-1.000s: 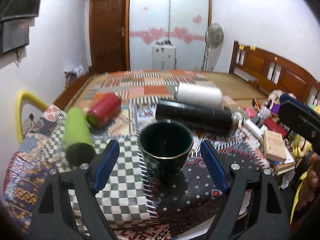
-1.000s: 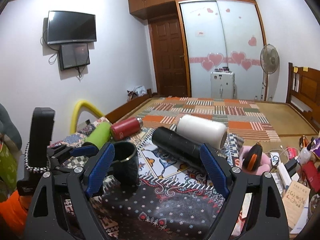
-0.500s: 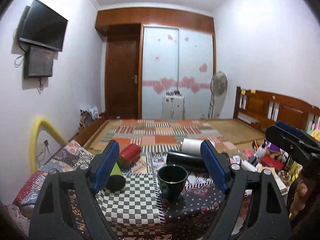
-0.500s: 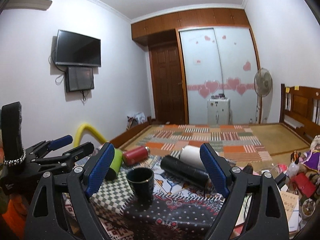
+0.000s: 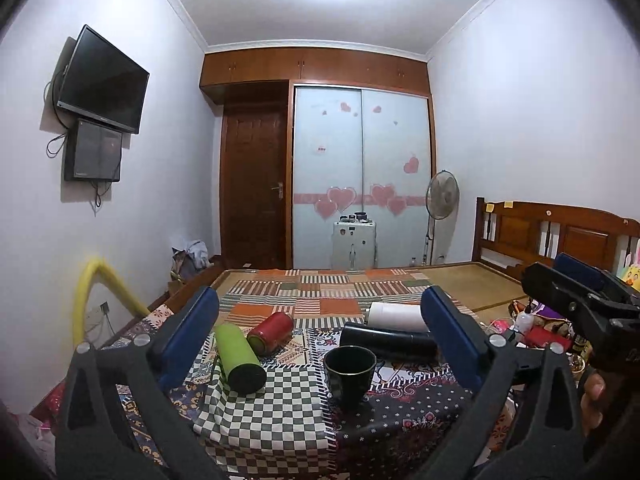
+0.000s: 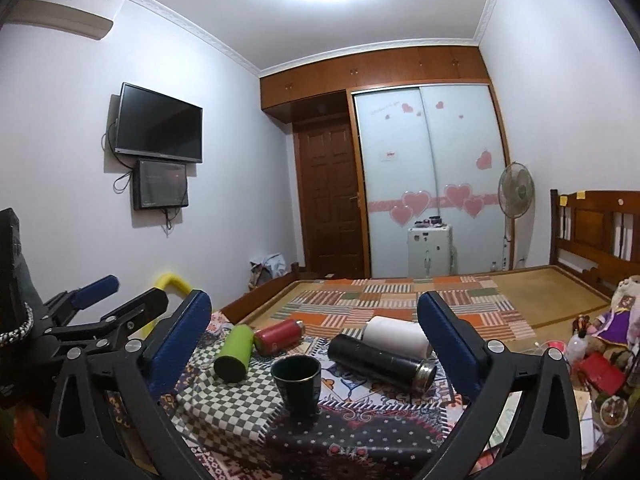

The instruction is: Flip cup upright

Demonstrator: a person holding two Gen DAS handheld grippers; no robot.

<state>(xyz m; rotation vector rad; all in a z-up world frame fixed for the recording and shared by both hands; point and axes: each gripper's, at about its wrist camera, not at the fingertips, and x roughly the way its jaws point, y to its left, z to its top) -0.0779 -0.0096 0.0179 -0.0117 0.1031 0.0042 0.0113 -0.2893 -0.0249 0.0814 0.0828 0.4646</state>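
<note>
A dark green cup [image 5: 349,372] with a thin gold rim stands upright, mouth up, on the patterned cloth of the table [image 5: 280,420]. It also shows in the right wrist view [image 6: 296,382]. My left gripper [image 5: 320,344] is open and empty, well back from the cup. My right gripper [image 6: 314,346] is open and empty, also back from it. The right gripper shows at the right edge of the left wrist view [image 5: 580,300], and the left gripper at the left of the right wrist view [image 6: 104,308].
Four bottles lie on their sides behind the cup: green [image 5: 238,356], red [image 5: 270,332], black [image 5: 390,342] and white [image 5: 396,312]. Clutter [image 6: 600,372] fills the table's right side. A bed [image 5: 360,284] lies beyond the table.
Both grippers have pulled back and up from the cup, which now looks small and far. The cup stays upright in the same spot.
</note>
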